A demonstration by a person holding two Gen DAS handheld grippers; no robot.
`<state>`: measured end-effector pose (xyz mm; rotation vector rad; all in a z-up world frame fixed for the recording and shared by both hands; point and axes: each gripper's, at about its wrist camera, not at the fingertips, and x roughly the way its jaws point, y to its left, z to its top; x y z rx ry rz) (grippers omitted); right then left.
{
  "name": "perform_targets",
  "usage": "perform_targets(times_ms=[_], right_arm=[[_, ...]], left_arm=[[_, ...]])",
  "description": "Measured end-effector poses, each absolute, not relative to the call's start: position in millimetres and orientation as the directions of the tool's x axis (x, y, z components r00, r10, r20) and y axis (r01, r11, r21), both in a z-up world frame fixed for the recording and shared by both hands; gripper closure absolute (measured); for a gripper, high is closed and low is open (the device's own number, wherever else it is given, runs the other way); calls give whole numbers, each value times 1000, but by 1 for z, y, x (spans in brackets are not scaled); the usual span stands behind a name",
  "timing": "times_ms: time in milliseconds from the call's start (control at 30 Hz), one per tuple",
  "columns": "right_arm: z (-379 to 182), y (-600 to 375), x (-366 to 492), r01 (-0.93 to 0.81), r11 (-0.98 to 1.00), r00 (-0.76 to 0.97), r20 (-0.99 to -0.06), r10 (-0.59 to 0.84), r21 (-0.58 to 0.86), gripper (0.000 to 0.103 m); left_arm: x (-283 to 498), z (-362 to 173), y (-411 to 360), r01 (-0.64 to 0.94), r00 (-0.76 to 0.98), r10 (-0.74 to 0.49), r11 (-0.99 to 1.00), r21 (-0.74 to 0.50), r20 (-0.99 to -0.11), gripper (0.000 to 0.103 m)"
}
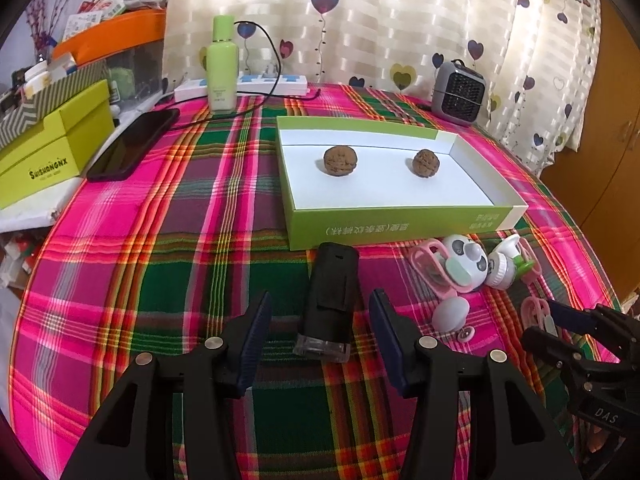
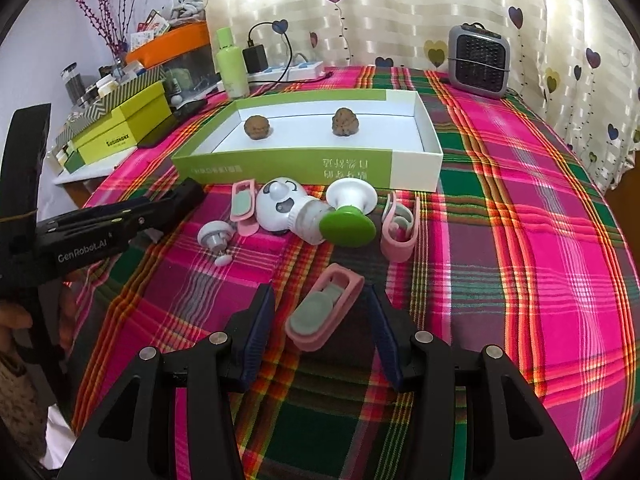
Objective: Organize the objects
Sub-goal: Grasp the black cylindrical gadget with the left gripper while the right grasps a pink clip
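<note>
Left gripper (image 1: 320, 332), wide open, its two blue-padded fingers (image 1: 256, 340) standing either side of a black device with a clear end cap (image 1: 329, 304) that lies on the plaid tablecloth (image 1: 160, 280); the pads are apart from the device on both sides, so nothing is held, and the straddling position reads as alignment for a grasp across the device's narrow width. Right gripper (image 2: 322, 332), likewise wide open and empty, brackets a pink clip with a grey-green insert (image 2: 322, 310) lying at a slant on the cloth; its pads are near the clip's edges but contact cannot be confirmed. Just beyond the right gripper, a loose cluster of small parts sits against the near wall of the box: a panda-faced white toy (image 2: 280, 204), a white-and-green suction piece (image 2: 344, 216), a second pink clip (image 2: 242, 204), a curled pink strap (image 2: 398, 232) and a small white wheel piece (image 2: 216, 238). Their position beside the box suggests they are waiting to be sorted into it. The green-and-white shallow box (image 2: 280, 164) lies open behind them, presumably the collecting tray, and already holds two walnuts (image 2: 258, 128) set well apart on its white floor. Farther back, outside the work area, stand a green bottle (image 1: 221, 68), a power strip (image 1: 256, 86), a dark phone (image 1: 132, 144), a yellow-green shoebox (image 1: 52, 152) and a small grey heater (image 1: 460, 92).
</note>
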<state>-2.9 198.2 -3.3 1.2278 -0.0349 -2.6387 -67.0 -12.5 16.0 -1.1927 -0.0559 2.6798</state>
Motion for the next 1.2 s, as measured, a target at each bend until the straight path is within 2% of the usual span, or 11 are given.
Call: perform_targets(times_ms=[567, 667, 800, 967, 1033, 1100, 1200], right_arm=[[-6, 196, -5, 189, -980, -610, -775, -165, 59, 55], [-5, 197, -6, 186, -981, -612, -776, -156, 51, 59], [-5, 196, -6, 187, -982, -612, -777, -148, 39, 61], [-5, 197, -6, 186, -982, -614, -776, -142, 32, 69], [-5, 197, -6, 185, -982, -615, -776, -141, 32, 78], [-5, 198, -7, 188, -982, -615, -775, -142, 31, 83], [-5, 198, -6, 194, -981, -616, -775, -141, 24, 84]], left_arm=[[-84, 10, -5, -173, -621, 180, -981, -90, -763, 53], [-84, 10, -5, -173, -620, 182, -981, -93, -763, 54], [-82, 11, -3, -167, -619, 165, -983, -77, -768, 64], [-79, 12, 2, -178, -612, 183, -980, -91, -769, 71], [-77, 11, 2, -175, -613, 186, -980, -97, -768, 73], [-77, 11, 1, -165, -612, 191, -980, -113, -768, 75], [-79, 11, -3, -147, -603, 207, -978, -148, -771, 76]])
